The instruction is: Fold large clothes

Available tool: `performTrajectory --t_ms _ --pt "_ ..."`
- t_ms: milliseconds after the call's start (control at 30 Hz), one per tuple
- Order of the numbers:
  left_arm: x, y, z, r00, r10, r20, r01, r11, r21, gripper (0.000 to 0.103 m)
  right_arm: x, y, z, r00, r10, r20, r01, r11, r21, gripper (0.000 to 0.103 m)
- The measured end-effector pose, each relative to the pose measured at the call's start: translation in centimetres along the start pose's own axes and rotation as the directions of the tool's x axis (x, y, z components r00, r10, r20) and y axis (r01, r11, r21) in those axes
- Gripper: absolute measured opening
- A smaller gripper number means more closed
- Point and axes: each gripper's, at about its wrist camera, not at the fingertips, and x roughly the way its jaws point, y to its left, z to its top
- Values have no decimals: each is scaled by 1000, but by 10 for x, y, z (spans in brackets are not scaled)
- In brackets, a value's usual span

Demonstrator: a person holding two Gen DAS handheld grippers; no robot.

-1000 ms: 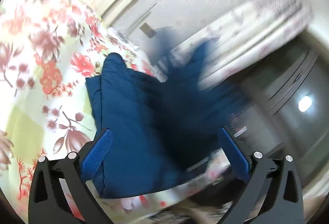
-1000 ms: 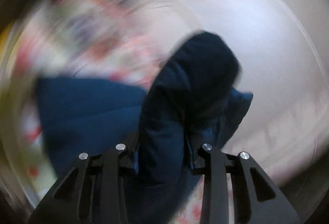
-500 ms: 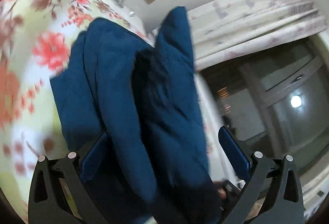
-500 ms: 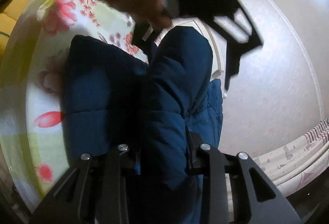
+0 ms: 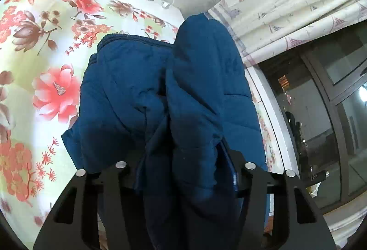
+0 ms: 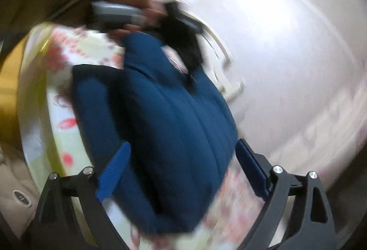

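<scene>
While blurred rightward, window [image 5: 321, 112] leftward, beyond jacket [image 5: 183, 101].

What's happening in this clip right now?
A person with a handheld gripper in each hand is folding a blue padded jacket on a bed with a floral sheet. The left gripper is closing around a bunched fold of the jacket that fills the gap between its jaws. The right gripper is opening, its blue pads clear of the fabric, so it appears to have let go. The right wrist view is blurred.
</scene>
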Motion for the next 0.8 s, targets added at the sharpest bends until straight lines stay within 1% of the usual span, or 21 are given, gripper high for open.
performTrajectory --t_ms 33,67,167,233,267,333,400,467,500,567,600,633,667,700,733,767,800 --pt "-1 -1 -1 1000 1 6 -1 1000 2 50 3 -5 -9 999 -24 -32 25 1000 18 80" --pt "-1 -3 -2 1000 6 13 -6 1000 9 49 6 -9 -16 998 -28 -51 30 999 31 80" --pt "-7 -15 -6 999 29 38 -30 999 27 39 24 -9 -24 995 -1 -103 5 999 46 80" --pt "-15 -33 -10 996 55 71 -59 997 54 29 39 -2 -25 986 34 -164 -31 999 17 79" --pt "-19 -43 -9 994 67 91 -75 994 79 27 40 -1 -28 987 39 -159 -36 999 17 78" --pt "-31 -63 -15 987 85 138 -102 987 127 21 41 -8 -20 983 52 -174 -48 999 25 78" --pt "-51 -73 -27 981 52 185 -81 985 151 19 43 -11 -20 980 62 -188 -58 998 25 78" --pt "-65 -64 -37 978 0 210 -29 990 136 19 46 -12 -22 979 63 -193 -61 998 16 77" --pt "-68 -58 -40 976 -6 218 -23 992 127 19 48 -13 -23 979 65 -194 -62 998 18 77" --pt "-59 -28 -45 975 40 219 -58 995 81 19 50 -14 -23 977 78 -200 -72 997 37 75" --pt "-44 0 -47 981 42 187 -47 999 23 19 52 -15 -23 976 81 -200 -75 996 39 75" --pt "-36 20 -49 984 -9 176 12 1000 -15 20 52 -16 -23 976 84 -201 -78 996 34 75" --pt "-34 32 -51 981 -60 187 69 997 -42 22 52 -16 -23 975 86 -204 -83 996 23 75" --pt "-34 40 -51 973 -100 206 112 993 -46 23 50 -16 -22 974 95 -208 -97 995 0 75" --pt "-34 41 -52 971 -103 214 113 993 -33 24 45 -18 -21 971 123 -203 -130 991 -22 72" --pt "-33 40 -52 971 -97 219 104 994 -21 24 38 -22 -20 966 169 -195 -178 984 -30 72" --pt "-32 37 -51 972 -81 220 85 996 -8 25 29 -26 -18 959 213 -186 -219 976 -14 72"
